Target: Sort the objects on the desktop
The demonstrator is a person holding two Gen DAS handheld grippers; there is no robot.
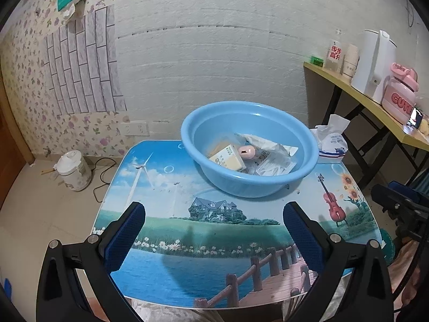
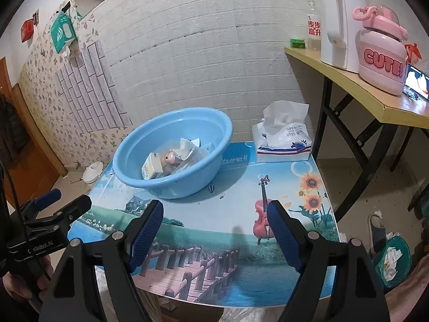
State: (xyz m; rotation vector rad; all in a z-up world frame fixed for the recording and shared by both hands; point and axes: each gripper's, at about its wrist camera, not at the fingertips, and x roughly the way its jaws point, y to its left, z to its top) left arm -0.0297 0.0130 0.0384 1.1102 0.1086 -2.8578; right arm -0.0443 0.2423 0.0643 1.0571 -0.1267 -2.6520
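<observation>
**Both claws apart above the picture-printed bench**

The left claw hangs over the near part of the bench, a low top printed with a landscape of windmills, a house and a wooden bridge. Its blue-padded fingers stand wide apart with nothing between them. The right claw is likewise spread and empty.

A round light-blue plastic basin sits on the far half of the bench. Inside it lie a small yellow-and-white carton, a pink rounded object and clear crumpled plastic wrappers. A soft pack of white tissues stands at the bench's far right corner, just beside the basin.
</observation>
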